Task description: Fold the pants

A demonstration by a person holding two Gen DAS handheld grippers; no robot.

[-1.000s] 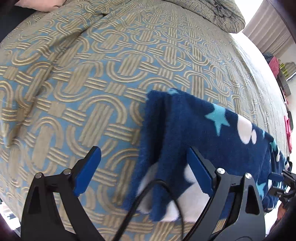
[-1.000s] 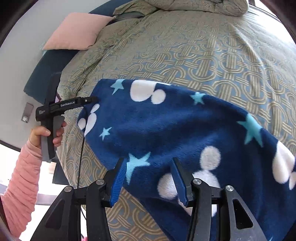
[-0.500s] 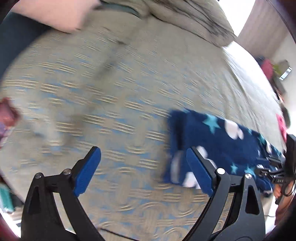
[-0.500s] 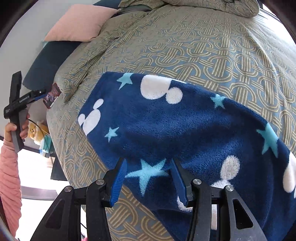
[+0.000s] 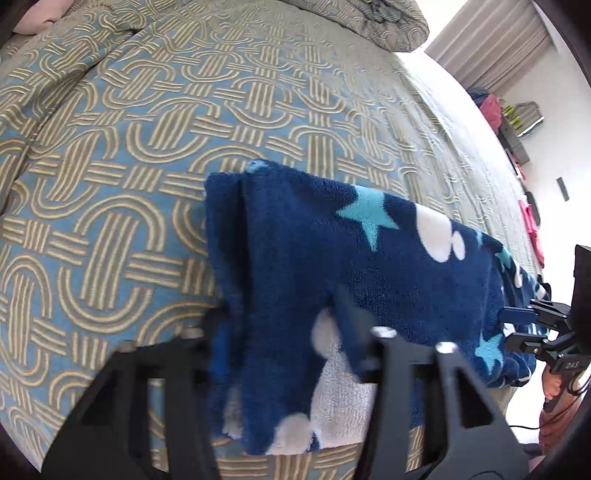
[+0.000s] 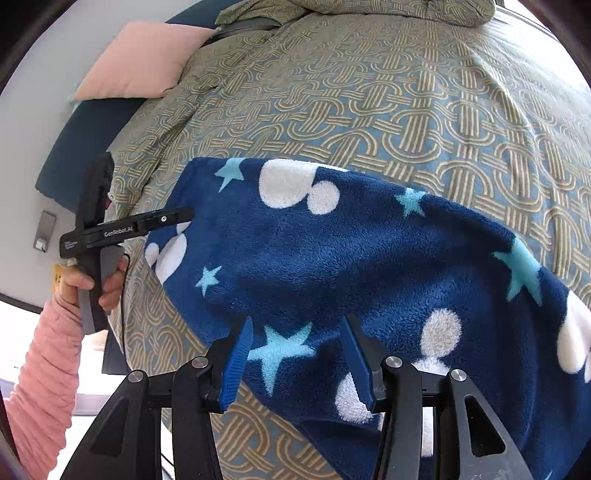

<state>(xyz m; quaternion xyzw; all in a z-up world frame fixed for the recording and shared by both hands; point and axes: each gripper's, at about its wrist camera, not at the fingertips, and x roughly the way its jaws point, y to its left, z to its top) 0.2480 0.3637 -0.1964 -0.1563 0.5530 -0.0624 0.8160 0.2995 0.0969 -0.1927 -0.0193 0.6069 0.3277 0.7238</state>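
Navy fleece pants (image 5: 314, 258) with white mouse heads and light blue stars lie on the patterned bedspread (image 5: 110, 184). In the left wrist view my left gripper (image 5: 284, 328) straddles the pants' end; its fingertips are hidden in the fabric and blurred. From the right wrist view the left gripper (image 6: 184, 216) reaches the pants' far left corner. My right gripper (image 6: 297, 354) is open, its blue fingers (image 6: 236, 363) over the near edge of the pants (image 6: 332, 266). It also shows in the left wrist view (image 5: 517, 325) at the pants' far end.
A pink pillow (image 6: 144, 61) lies at the head of the bed. Bunched bedding (image 6: 369, 11) lies at the far edge. The bed's near edge runs just below the pants. A shelf with clutter (image 5: 517, 125) stands against the far wall.
The left gripper swung away from the pants, then came back onto their end, now deeper in the fabric. The right gripper stayed open over the near edge.
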